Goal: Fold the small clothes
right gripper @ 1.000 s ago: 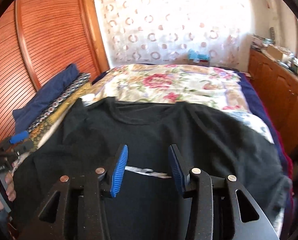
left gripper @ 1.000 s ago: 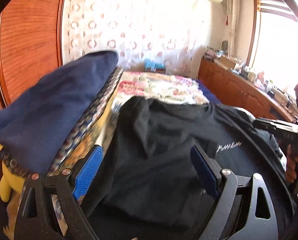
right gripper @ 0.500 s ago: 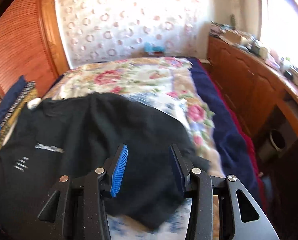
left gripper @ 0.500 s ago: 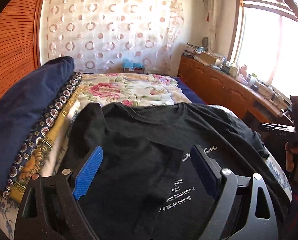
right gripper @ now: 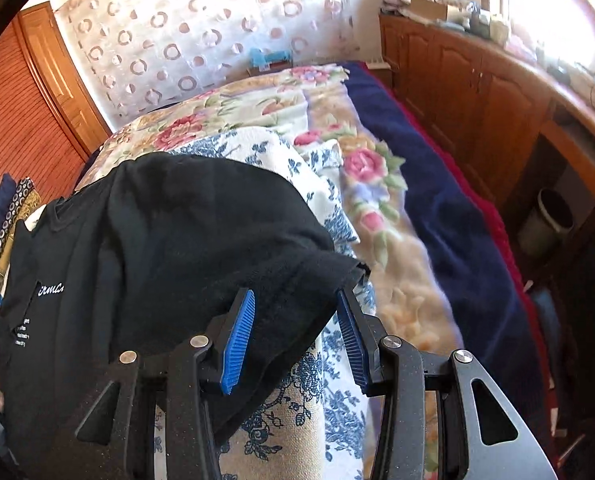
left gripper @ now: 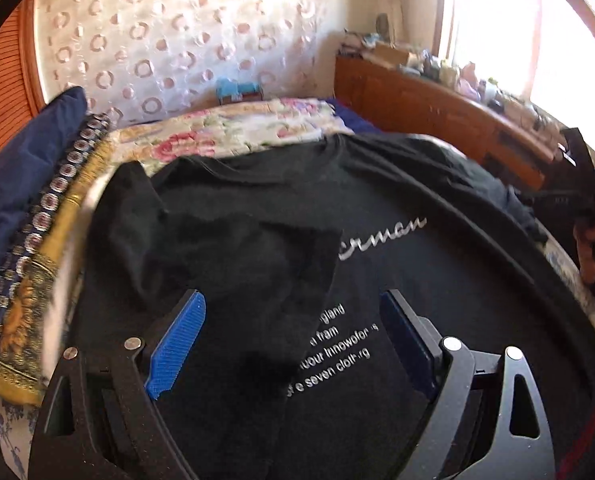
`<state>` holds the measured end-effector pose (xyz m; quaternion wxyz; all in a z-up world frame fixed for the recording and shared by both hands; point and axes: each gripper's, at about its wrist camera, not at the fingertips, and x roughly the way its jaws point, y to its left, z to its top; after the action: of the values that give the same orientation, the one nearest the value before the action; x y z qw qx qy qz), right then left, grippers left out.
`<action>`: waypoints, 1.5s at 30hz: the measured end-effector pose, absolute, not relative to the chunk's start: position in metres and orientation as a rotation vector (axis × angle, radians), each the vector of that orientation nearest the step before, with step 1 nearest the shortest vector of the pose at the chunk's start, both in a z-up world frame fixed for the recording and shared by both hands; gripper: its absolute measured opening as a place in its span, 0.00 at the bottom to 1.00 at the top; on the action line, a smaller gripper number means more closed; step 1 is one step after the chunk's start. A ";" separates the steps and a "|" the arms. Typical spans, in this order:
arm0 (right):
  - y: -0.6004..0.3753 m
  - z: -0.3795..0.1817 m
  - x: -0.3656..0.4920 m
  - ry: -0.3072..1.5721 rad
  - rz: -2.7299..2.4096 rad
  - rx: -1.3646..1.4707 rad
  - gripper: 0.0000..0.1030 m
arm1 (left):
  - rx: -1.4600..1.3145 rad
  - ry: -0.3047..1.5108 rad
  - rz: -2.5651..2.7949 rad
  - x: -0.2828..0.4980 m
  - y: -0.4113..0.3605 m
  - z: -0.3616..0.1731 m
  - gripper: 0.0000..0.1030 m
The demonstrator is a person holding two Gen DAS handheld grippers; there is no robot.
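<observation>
A black T-shirt with white lettering lies spread on the bed. Its left side is folded over toward the middle and covers part of the print. My left gripper is open and hovers over the folded part, holding nothing. In the right wrist view the same T-shirt lies at the left, and its right sleeve sticks out toward the bed's middle. My right gripper is open, with its jaws on either side of that sleeve's end.
A floral bedspread and a blue-and-white cloth cover the bed. A navy pillow and a patterned cushion lie at the left. A wooden cabinet runs along the right, with a bin on the floor beside it.
The left gripper has drawn back from the shirt's left side, which now lies folded over. The right gripper has swung right, from the shirt's middle to its right sleeve.
</observation>
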<state>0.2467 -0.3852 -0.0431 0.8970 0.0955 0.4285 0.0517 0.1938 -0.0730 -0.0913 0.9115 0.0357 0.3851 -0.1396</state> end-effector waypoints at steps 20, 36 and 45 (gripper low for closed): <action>-0.388 -0.005 0.211 0.692 0.118 0.080 0.03 | 0.139 0.932 -0.289 0.209 -0.089 -0.110 0.96; -0.253 0.037 0.167 0.581 0.517 -0.087 0.10 | 0.091 0.853 -0.299 0.197 -0.072 -0.089 0.93; -0.289 0.016 0.171 0.618 0.407 -0.119 0.42 | 0.039 0.710 -0.340 0.154 -0.046 -0.035 0.93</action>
<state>0.1713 -0.2886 0.0164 0.9306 -0.0579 0.3019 0.1989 0.1541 -0.0461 -0.0346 0.9233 0.0190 0.3458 -0.1658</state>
